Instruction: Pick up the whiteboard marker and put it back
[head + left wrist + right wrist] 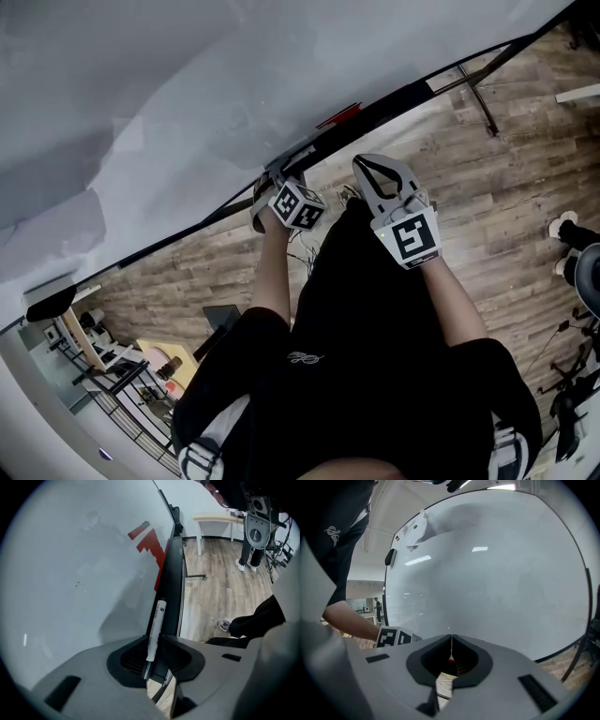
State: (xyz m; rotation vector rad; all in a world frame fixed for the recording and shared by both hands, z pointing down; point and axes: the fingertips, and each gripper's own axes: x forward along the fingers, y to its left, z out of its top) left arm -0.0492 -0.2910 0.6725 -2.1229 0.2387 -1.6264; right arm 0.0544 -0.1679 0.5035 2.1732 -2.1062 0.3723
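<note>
— How did your hands stand at the whiteboard (187, 94)?

— My left forearm was stretched out, and my left gripper (155, 644) pointed steeply down at the black tray (172, 581) along the board's lower edge. My right gripper (451, 640) hung just beside it, nearly level and facing the board, its jaws pressed together on nothing.

— And the whiteboard marker (156, 624)?

— It was clamped between my left jaws, with its white barrel running out along the tray and its dark end back between the pads.

— What could not be made out?

— Whether the marker touched the tray. In the head view my left jaws were hard to see past the marker cube (298, 204), and the marker was lost with them.
</note>
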